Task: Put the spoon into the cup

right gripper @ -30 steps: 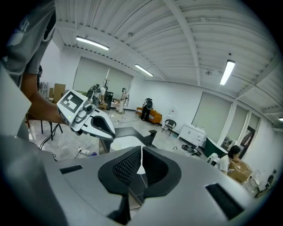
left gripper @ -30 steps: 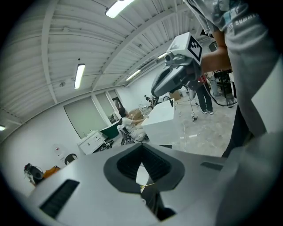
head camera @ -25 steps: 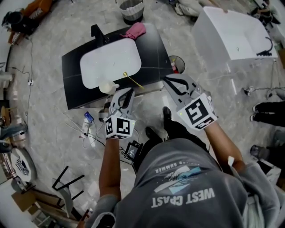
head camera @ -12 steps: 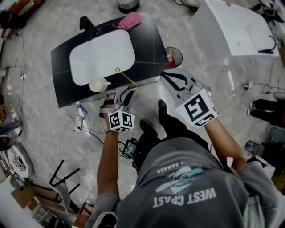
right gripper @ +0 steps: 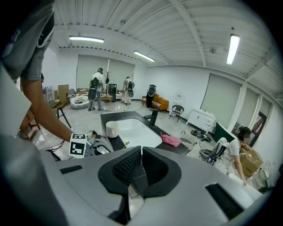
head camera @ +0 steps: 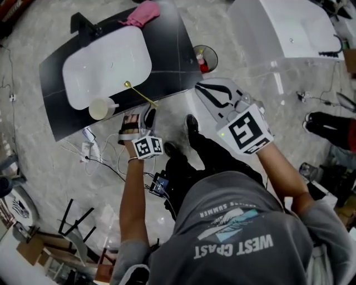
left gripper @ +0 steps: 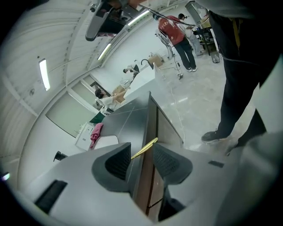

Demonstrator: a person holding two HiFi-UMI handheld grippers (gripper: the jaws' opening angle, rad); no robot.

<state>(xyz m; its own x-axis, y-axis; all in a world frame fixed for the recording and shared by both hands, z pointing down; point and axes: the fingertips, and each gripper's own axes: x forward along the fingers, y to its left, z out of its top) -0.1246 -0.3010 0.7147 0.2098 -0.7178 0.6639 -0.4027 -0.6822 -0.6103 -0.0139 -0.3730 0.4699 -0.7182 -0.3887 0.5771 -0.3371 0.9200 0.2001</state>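
**Spoon not picked up, still outside the cup**

Spoon (head camera: 141, 94) lies flat on the black desk (head camera: 169, 50), on the near strip between the white sink (head camera: 105, 64) and the desk's near edge. It sits diagonally: bowl end by the sink rim, handle end at the near edge. Cup (head camera: 100, 108) stands upright to the left of it, at the sink's near rim, clear of the spoon.

Left tongs (left gripper: 141, 151) are below and just near of the desk edge, spread wide, having just been opening. The spoon's handle tip shows in line with the gap but beyond it, and the pads touch nothing.

Right tongs (right gripper: 141, 154) hang off the desk's near right corner, pressed together with nothing in them.

Pink cloth (head camera: 142, 11) lies at the far edge.
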